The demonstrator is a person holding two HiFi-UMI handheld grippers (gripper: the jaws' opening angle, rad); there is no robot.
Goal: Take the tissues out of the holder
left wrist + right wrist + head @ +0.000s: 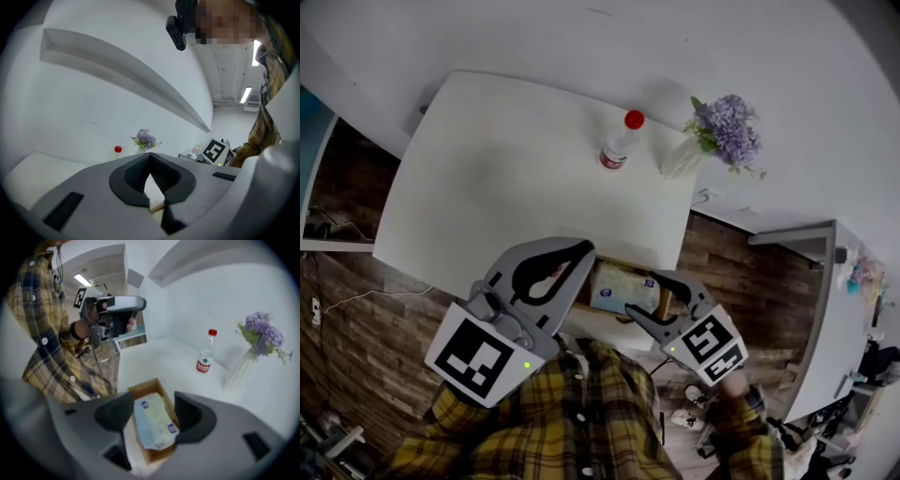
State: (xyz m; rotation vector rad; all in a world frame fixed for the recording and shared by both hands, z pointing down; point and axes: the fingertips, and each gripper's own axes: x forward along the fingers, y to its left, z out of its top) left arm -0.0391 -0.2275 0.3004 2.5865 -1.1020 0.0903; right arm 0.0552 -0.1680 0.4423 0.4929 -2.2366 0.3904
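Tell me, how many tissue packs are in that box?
1: the tissue pack lies in the wooden holder, below the open right claw; more may hide beneath.

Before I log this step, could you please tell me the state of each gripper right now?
Left gripper: closed, holding nothing.
Right gripper: open over the tissue pack, not gripping it.

White table (487, 178) bears bottle (619, 145), flower vase (680, 159) and wooden holder (144, 387).
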